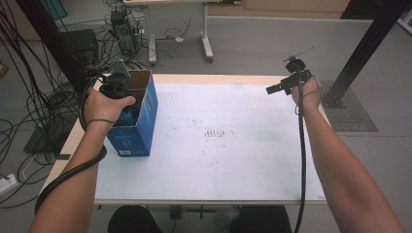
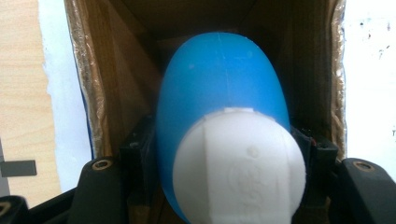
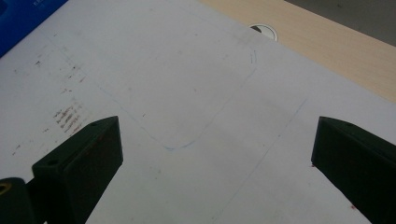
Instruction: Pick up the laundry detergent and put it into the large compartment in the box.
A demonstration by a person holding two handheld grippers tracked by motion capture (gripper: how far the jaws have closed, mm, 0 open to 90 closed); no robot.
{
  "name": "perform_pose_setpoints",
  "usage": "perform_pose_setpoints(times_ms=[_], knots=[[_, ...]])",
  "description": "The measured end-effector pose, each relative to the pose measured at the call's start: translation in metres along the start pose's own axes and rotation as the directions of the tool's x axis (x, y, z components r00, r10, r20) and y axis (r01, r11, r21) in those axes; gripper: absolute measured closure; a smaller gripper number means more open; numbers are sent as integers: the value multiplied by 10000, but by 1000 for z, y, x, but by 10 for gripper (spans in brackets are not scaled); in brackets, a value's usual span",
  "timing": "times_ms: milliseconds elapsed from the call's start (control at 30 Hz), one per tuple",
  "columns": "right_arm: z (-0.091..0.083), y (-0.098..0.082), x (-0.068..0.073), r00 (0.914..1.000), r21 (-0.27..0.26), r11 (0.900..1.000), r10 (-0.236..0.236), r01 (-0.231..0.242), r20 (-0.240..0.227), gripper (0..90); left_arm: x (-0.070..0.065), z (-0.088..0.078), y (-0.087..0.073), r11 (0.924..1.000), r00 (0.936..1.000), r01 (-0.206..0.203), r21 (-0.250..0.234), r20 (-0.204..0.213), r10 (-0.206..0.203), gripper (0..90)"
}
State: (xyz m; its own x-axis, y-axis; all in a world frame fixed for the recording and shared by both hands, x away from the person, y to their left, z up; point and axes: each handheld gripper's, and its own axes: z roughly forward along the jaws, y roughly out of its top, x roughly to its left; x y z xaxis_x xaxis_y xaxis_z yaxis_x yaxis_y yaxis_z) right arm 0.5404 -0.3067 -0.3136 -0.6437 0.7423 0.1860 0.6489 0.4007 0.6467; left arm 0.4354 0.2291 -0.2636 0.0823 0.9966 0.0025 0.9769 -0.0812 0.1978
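A blue bottle [image 2: 219,88] with a white cap [image 2: 240,163] stands partly inside an open cardboard box [image 1: 138,128] that is blue outside and brown inside [image 2: 116,70], at the table's left. My left gripper [image 1: 119,85] reaches into the box's top, shut on the bottle just below the cap [image 2: 226,144]. The bottle's blue body [image 1: 128,115] peeks out under the hand. At the far right of the table, my right gripper [image 1: 274,89] hangs above the white sheet with its jaws wide apart and nothing between them [image 3: 215,140].
A white sheet [image 1: 218,145] with faint pen lines and smudges covers the wooden table. A cable hole [image 3: 263,31] sits near the far edge. Cables and equipment [image 1: 119,29] crowd the floor at left; a black post [image 1: 369,43] stands at right.
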Motion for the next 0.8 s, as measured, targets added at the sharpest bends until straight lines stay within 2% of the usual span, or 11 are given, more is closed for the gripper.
perform_pose_setpoints(times_ms=[800], knots=[[1, 1, 2, 10000, 4, 10000, -47, 47, -4, 19, 0, 0, -1, 10000, 10000, 5, -19, -2, -5, 376]])
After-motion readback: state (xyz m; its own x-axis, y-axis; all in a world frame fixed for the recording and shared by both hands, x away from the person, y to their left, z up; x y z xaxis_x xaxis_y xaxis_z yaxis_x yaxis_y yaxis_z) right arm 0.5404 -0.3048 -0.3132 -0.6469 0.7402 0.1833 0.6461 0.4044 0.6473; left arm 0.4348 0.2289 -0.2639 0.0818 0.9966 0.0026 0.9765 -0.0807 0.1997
